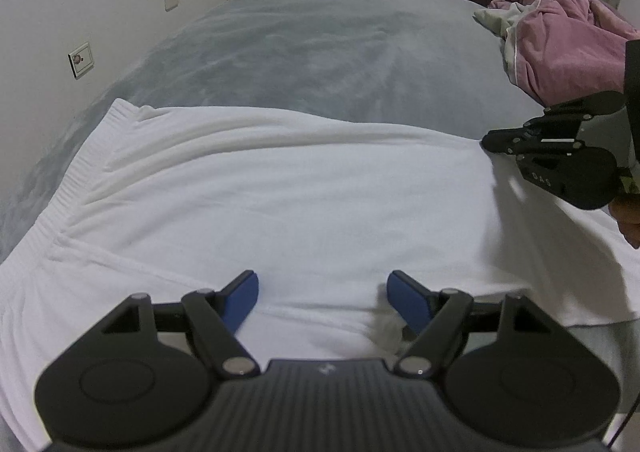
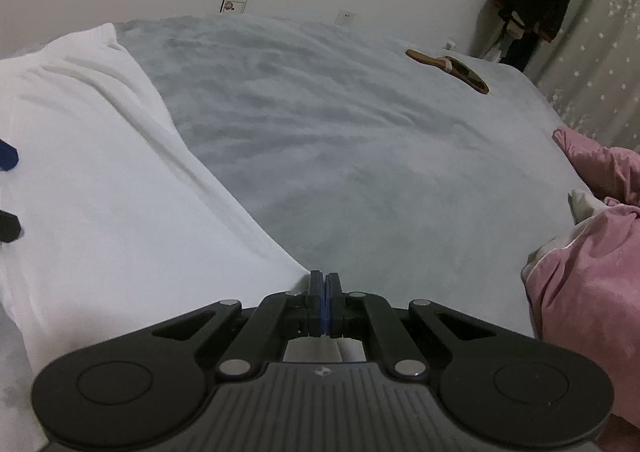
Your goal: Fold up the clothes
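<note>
I see a plain white garment (image 1: 280, 187) with a ribbed band on a mottled grey bed (image 1: 320, 51), and a crumpled pink garment (image 1: 560, 39) with pale lining. My fingers (image 1: 242, 298) carry blue pads on black frames; the curtain (image 2: 592, 51) is grey with white stars.

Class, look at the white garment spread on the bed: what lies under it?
The white garment lies on the grey bedcover, which shows beyond its far edge and under its near-right hem. Whatever sits beneath its middle is covered, so nothing more can be told.
</note>
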Demonstrator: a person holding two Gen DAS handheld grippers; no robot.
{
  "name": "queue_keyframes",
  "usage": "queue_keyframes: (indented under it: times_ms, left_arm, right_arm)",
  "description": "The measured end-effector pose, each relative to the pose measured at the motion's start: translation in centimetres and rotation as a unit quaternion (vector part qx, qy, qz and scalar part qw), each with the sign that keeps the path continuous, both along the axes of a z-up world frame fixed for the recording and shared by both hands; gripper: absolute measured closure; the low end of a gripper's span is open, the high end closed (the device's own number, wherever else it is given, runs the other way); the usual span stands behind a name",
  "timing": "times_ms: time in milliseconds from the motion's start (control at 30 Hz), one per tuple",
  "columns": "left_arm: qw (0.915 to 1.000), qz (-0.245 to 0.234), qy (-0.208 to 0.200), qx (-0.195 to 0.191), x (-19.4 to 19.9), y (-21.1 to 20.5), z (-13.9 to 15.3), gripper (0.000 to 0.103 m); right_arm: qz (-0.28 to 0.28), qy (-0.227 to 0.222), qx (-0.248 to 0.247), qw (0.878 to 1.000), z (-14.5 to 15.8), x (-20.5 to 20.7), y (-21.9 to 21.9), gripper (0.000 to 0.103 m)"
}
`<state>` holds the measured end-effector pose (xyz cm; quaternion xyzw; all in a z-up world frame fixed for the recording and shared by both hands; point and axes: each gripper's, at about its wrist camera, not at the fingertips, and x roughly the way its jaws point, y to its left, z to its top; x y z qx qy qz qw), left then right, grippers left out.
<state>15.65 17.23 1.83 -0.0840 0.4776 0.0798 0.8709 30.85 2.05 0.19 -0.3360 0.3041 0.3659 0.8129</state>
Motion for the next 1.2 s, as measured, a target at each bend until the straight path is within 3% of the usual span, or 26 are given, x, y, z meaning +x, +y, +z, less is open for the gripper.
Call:
queue_keyframes:
  times_ms: [467,600,733,800,1000,1200]
  left_arm:
    - [1.0,0.001,0.0,0.006,0.0,-0.2,0.2,0.028]
    - [1.0,-0.001,0.0,0.007,0.0,0.0,0.1,0.028]
    - [1.0,0.0,-0.001,0.004,0.0,0.1,0.2,0.028]
    - [1.0,0.001,-0.001,0.004,0.0,0.0,0.2,0.028]
    - [1.0,0.001,-0.001,0.006,0.1,-0.2,0.1,0.028]
    - [0.9999,-0.003,-0.001,0.014,0.2,-0.4,0.0,0.027]
  right_arm:
    - [-0.019,-0.055,0.002,0.998,0.0,-0.3,0.1,0.102]
    - [-0.023,-0.044,0.012,0.999,0.4,-0.5,-0.7,0.101]
    - [-0.034,-0.028,0.03,0.999,1.4,-0.5,-2.9,0.085]
    - [-0.045,-0.015,0.042,0.998,2.2,-0.4,-5.4,0.083]
    - [-0.08,0.018,0.022,0.996,2.2,0.1,-11.7,0.083]
    - [-0.066,0.035,0.017,0.997,1.7,-0.5,-13.2,0.083]
